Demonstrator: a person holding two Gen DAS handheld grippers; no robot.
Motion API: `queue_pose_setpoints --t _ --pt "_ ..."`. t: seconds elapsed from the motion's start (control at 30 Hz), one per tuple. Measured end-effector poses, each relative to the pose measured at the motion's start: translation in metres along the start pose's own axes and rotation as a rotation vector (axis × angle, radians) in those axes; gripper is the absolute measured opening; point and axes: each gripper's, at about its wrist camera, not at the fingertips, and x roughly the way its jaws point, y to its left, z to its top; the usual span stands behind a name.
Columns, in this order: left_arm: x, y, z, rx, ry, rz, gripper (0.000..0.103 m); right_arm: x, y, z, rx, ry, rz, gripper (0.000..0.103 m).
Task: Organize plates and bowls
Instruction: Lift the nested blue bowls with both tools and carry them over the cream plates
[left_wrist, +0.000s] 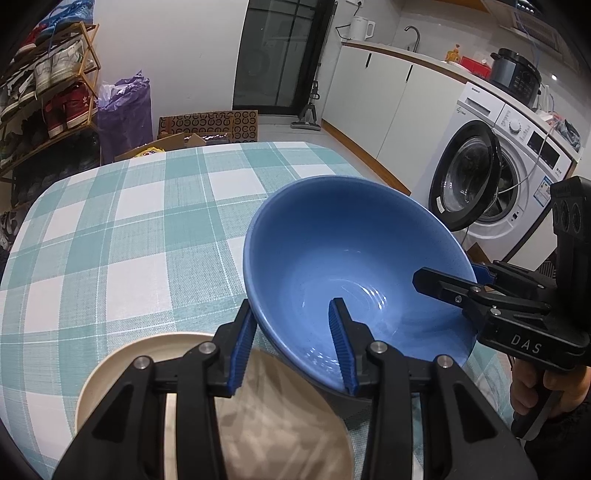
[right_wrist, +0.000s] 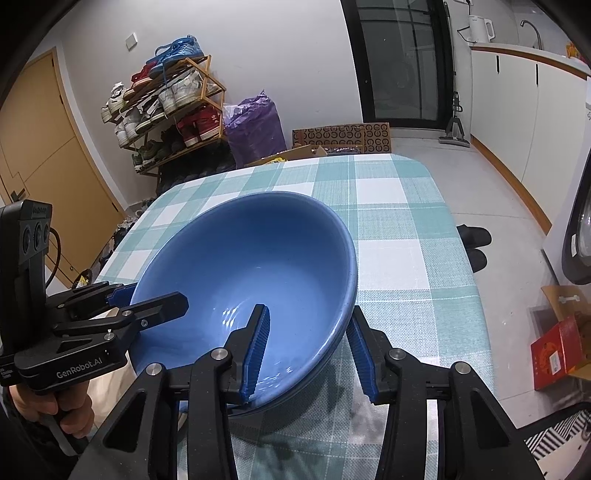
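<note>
Blue bowl (left_wrist: 354, 266) sits tilted over the checked tablecloth (left_wrist: 122, 236), rim gripped from two sides. Left gripper (left_wrist: 295, 343) straddles the near-left rim: one blue pad outside the wall, the other inside, both against the ceramic, so it's clamped on the bowl. Right gripper (right_wrist: 306, 347) does the same on the opposite rim; in the right wrist view one pad lies inside the blue bowl (right_wrist: 243, 266), the other outside against the wall, also clamped on it. Each gripper shows in the other's cam: right gripper (left_wrist: 458, 284) bites the rim at the right edge of the left wrist view, w/ a hand (left_wrist: 543, 391) on its handle; left gripper (right_wrist: 147, 299) bites the rim at the left of the right wrist view, hand (right_wrist: 55, 402) below it.

Cream plate (left_wrist: 155, 373) lies flat on the cloth just below the bowl's near-left side, partly hidden by the left gripper body. Can't tell if the bowl's base touches the plate or the cloth.

Bkgd: washing machine (left_wrist: 517, 173) w/ door open at right, white cabinets (left_wrist: 388, 92), kettle (left_wrist: 360, 27) on the counter, shoe rack (right_wrist: 166, 110) by the wall, purple bag (right_wrist: 255, 125) beside it, patterned cardboard box (right_wrist: 343, 138) behind the table's far edge. Orange box (right_wrist: 557, 350) on the floor at right.
</note>
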Motion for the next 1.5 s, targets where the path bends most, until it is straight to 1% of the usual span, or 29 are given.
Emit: queue_pose_setpoints --t 0.33,0.8,1.17,1.5 --pt "-0.012 -0.007 0.001 0.013 -0.020 0.004 0.039 -0.013 0.002 0.001 -0.006 -0.022 -0.003 0.045" --pt "-0.039 -0.018 0.001 0.030 -0.068 0.001 0.039 -0.048 0.010 -0.001 -0.027 -0.075 -0.014 0.045" --pt "-0.068 -0.021 -0.005 0.035 -0.111 0.010 0.039 -0.079 0.029 -0.007 -0.050 -0.112 -0.013 0.045" --pt "-0.095 -0.014 -0.015 0.023 -0.144 0.024 0.039 -0.099 0.053 -0.013 -0.086 -0.130 -0.011 0.045"
